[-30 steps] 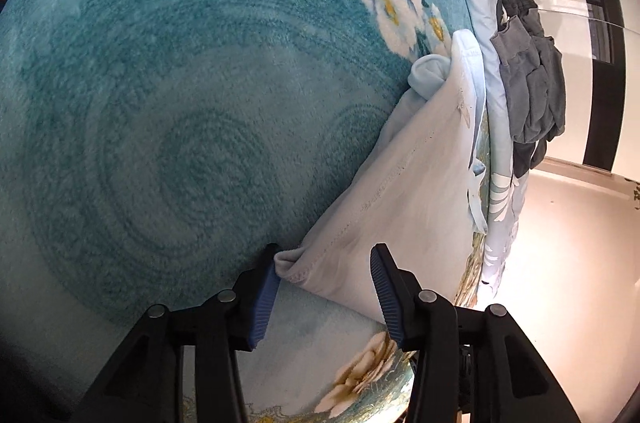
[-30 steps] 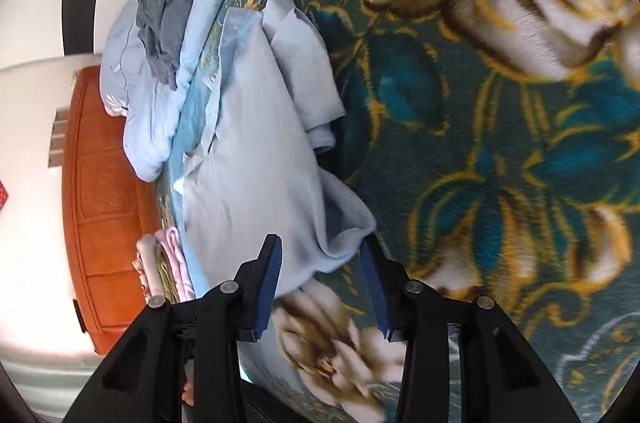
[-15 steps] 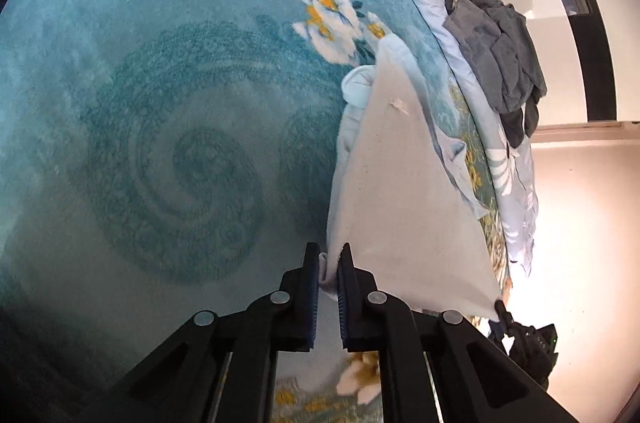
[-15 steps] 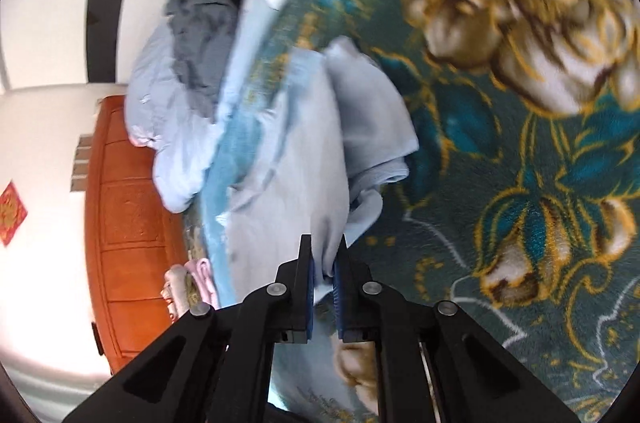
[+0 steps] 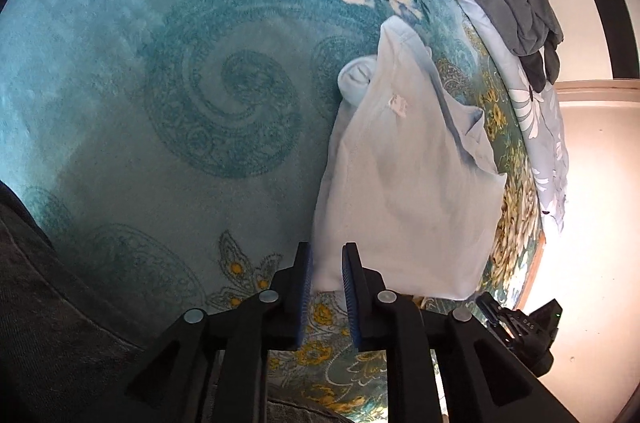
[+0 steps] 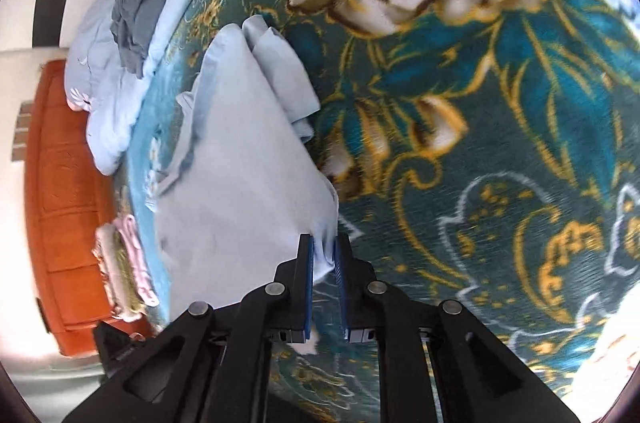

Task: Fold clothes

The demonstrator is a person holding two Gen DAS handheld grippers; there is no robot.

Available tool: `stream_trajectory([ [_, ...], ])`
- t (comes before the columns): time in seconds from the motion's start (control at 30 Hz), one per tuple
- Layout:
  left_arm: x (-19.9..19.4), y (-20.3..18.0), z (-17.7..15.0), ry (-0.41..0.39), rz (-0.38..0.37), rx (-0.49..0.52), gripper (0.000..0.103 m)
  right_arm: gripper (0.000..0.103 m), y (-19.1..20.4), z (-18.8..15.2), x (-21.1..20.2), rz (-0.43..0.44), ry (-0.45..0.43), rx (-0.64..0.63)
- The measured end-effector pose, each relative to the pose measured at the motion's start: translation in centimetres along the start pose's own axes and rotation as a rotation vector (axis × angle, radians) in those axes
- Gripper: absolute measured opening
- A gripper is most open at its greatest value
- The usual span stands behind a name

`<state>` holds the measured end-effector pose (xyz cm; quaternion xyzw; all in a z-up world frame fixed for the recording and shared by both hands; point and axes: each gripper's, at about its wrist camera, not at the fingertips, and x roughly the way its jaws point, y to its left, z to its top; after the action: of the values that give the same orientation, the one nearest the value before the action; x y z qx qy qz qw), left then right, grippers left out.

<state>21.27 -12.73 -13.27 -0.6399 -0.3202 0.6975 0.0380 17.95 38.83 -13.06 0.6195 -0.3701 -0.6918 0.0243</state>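
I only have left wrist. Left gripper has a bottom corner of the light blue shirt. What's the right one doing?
Observer: The right gripper is shut on the shirt's other bottom corner.
Operator: Anything beyond the bed on that side?
Observer: An orange wooden cabinet stands past the bed's edge.
Operator: Any finished items?
Observer: A small folded stack, pink and cream, sits at the bed edge near the cabinet.

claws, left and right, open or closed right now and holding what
Left claw: closed on a corner of the light blue shirt.
Right claw: closed on another corner of the same shirt.
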Motion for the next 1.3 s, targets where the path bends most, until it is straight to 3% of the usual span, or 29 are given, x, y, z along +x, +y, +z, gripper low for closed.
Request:
stream_trajectory([
  [0.07, -0.7, -1.6, 1.1, -0.067, 0.014, 0.045, 0.027, 0.012, 0.1, 0.6, -1.4, -0.038, -0.055, -0.052],
  [0.17, -1.1, -3.7, 2.3, -0.129, -0.037, 0.113, 0.033, 0.013, 3.0, 1.9, -1.3, -0.049, -0.091, -0.172],
  [0.23, -0.5, -4.6, 3.0, -0.147, -0.069, 0.161, 0.036, 0.016, 6.3, 2.5, 0.6, -0.032, -0.073, -0.252],
  [0.4, 3.0, -5.6, 4.2, -0.157, -0.062, 0.232, 0.038, 0.024, 15.2, 1.9, 7.6, 0.023, 0.036, -0.473],
  [0.53, 4.7, -3.0, 4.4, -0.097, -0.064, 0.123, 0.039, 0.027, 19.5, 0.2, 12.5, -0.103, 0.148, -0.695],
  [0.6, 4.1, -2.5, 4.6, -0.14, -0.082, 0.104, 0.039, 0.027, 20.6, 0.3, 13.7, -0.186, 0.141, -0.79],
  [0.67, 4.0, -2.5, 4.7, -0.163, -0.078, 0.101, 0.041, 0.027, 21.5, 1.9, 14.1, -0.244, 0.079, -0.846],
  [0.77, 4.9, -2.5, 4.8, -0.128, -0.064, 0.098, 0.041, 0.027, 22.3, 6.0, 13.7, -0.307, -0.032, -0.8],
  [0.87, 5.2, -2.4, 4.9, -0.115, -0.061, 0.092, 0.041, 0.027, 22.7, 9.2, 12.5, -0.251, -0.057, -0.676],
  [1.0, 5.4, -2.1, 5.2, -0.109, -0.086, 0.07, 0.041, 0.028, 22.0, 8.5, 10.9, -0.191, -0.04, -0.661],
  [1.17, 5.8, -2.0, 5.6, -0.095, -0.114, 0.049, 0.042, 0.032, 19.2, 6.6, 11.9, -0.308, 0.007, -0.728],
  [1.3, 5.8, -2.4, 5.5, -0.089, -0.108, 0.069, 0.043, 0.032, 17.5, 9.3, 13.1, -0.326, -0.024, -0.596],
])
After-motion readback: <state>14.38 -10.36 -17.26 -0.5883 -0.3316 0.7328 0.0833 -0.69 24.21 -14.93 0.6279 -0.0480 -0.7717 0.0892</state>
